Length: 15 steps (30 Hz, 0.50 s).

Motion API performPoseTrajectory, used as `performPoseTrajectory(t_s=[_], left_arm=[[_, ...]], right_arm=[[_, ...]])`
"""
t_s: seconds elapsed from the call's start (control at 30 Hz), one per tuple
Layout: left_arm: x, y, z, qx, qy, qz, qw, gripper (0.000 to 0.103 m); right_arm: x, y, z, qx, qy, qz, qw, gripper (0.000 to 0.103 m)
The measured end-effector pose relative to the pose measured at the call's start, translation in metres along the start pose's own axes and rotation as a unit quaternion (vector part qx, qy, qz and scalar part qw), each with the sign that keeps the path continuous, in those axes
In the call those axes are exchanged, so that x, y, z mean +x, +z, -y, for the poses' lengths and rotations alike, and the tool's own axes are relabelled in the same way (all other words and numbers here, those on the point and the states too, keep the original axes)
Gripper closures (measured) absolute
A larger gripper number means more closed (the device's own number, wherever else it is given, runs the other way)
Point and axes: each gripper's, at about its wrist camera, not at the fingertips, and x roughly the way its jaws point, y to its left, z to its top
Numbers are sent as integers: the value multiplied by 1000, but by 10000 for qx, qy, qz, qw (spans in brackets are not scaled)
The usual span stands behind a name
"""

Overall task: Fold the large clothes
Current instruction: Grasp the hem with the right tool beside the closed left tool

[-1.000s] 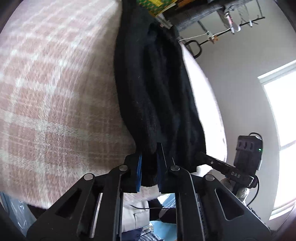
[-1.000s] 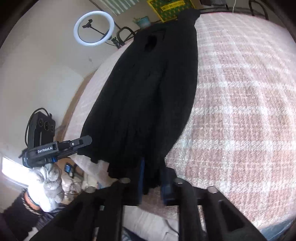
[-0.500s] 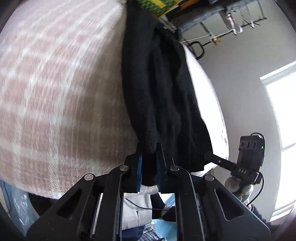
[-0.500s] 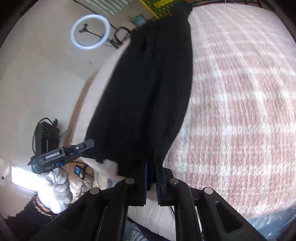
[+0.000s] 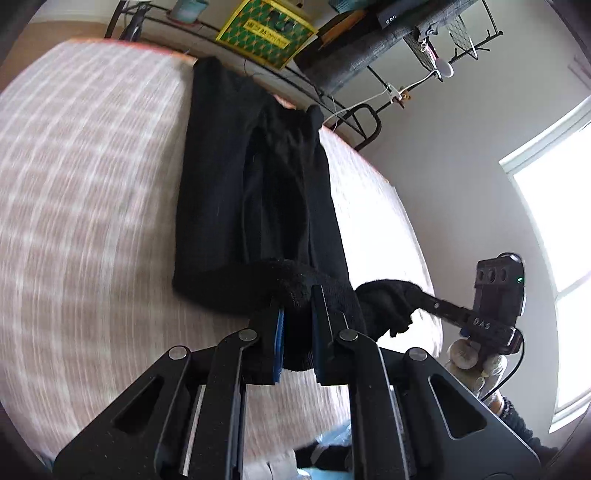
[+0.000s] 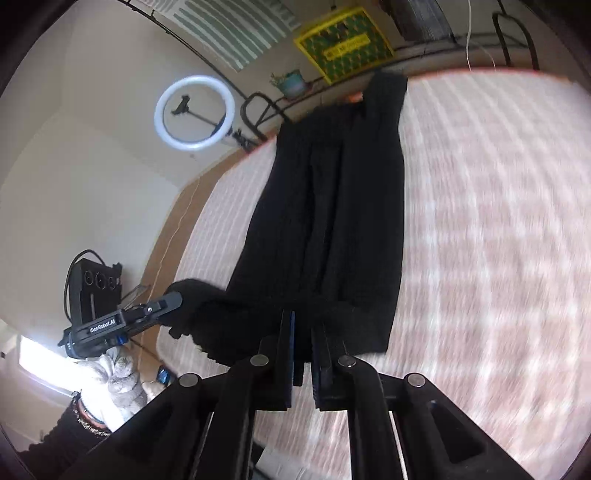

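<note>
pink-and-white checked bedcover fills most of both views, with a ring light and a yellow box by the far wall. black sweater lies lengthwise on the bed, its near hem raised off the cover. left gripper pinches one hem corner, jaws nearly together on the knit. right gripper pinches the other corner the same way. gloved hand holds the left gripper.
</note>
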Motion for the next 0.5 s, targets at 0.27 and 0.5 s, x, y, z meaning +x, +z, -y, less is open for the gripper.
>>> performPoseTrajectory(t_s=[0.27,0.5], left_arm=[[47,57,-25,-213,137,58,9997,93],[91,91,-51,-314,367,62,9988,93]], right_arm=[[40,74,27,57,-230,93,9997,98],[91,105,63,276,-410,-17,9988,98]])
